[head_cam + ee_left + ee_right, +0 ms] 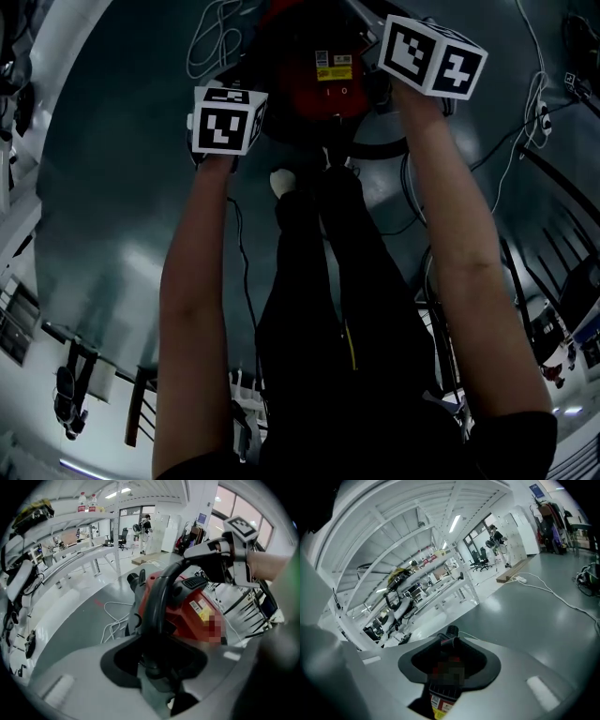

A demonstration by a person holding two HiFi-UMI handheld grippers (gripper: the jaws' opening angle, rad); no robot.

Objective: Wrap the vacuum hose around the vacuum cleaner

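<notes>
**A:** What do the jaws of the left gripper (157,663) have?

**B:** They are drawn close on the black flexible vacuum hose (157,599), low on its run. From there it climbs toward twelve o'clock and bends over to two o'clock.

**A:** And the right gripper (449,660)?

**B:** About half closed. Something dark, likely the hose, sits between its jaws, with the red plastic vacuum cleaner (439,701) just beneath. I can't say whether the pads actually bite.

**A:** Why two holds?

**B:** I'd judge that one hand anchors the hose while the other steers the loop over the body. That way it lies snug instead of springing off.

**A:** Where is the machine?

**B:** On the grey floor (112,187), at twelve o'clock in the head view, between the two marker cubes (228,119). A loose white cable (208,37) lies at its ten o'clock.
</notes>
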